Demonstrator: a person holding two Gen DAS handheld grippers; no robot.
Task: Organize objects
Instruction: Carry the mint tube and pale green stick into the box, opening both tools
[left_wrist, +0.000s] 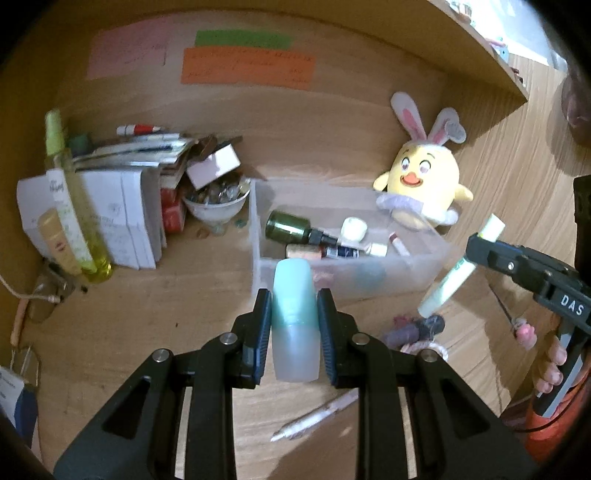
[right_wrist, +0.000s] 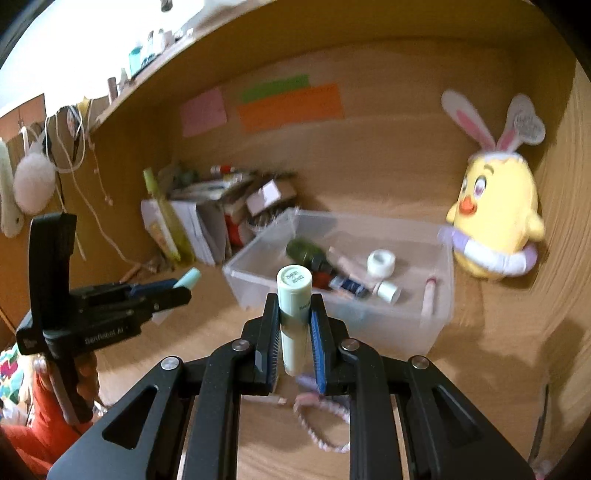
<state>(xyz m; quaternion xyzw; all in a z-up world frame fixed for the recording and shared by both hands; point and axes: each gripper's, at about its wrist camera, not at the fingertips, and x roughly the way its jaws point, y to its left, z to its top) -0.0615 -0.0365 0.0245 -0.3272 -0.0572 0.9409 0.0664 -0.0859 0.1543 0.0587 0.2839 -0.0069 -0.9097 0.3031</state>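
Two hand-held claws hover over a wooden bench, both just short of a clear plastic bin (left_wrist: 258, 236) that already holds small bottles and tubes. The left claw (left_wrist: 294, 325) pinches a teal-capped frosted bottle (left_wrist: 294, 317) upright between its pads. The right claw (right_wrist: 294, 328), to the right of the bin, pinches a slim pale-green tube (right_wrist: 293, 314) near its middle, cap end pointing toward the bin.

Risks from here, as I judge them: the tube is long and gripped on a narrow span, so it could pivot or slip out before it clears the bin's near wall. Both claws head for the same bin and could knock together over it. A yellow plush chick (left_wrist: 424, 184) leans at the bin's far right corner — a wide swing might topple it in. The right view is blurred, so the grip there is hard to read exactly.
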